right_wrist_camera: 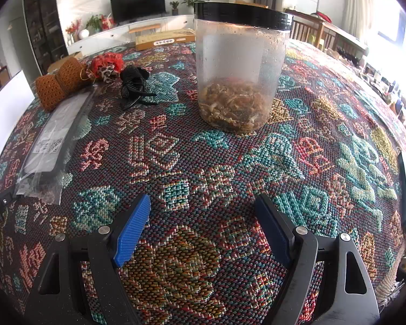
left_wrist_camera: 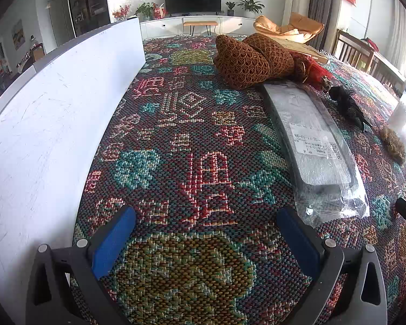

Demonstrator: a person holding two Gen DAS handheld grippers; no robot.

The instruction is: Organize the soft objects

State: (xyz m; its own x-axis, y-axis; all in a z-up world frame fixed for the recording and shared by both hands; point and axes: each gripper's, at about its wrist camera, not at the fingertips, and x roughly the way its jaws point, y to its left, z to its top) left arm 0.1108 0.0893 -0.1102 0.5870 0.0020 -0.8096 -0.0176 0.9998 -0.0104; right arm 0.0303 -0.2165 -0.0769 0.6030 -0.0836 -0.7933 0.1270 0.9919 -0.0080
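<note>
Both tongs hang spread and empty over the patterned woven cloth point(right_wrist_camera: 176, 162), left gripper point(left_wrist_camera: 205, 241) near the grey plastic-bagged fabric pack point(left_wrist_camera: 316, 146); right gripper point(right_wrist_camera: 203, 233) faces the black-lidded clear jar point(right_wrist_camera: 241, 67), presumably choosing; brown crocheted bundle point(left_wrist_camera: 251, 62) waits beyond.

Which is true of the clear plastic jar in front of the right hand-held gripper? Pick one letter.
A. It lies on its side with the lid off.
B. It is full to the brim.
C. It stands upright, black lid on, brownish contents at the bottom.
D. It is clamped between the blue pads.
C: the jar stands upright on the patterned cloth, its black lid on, brownish material only at its bottom, apart from the open right hand-held gripper.
</note>
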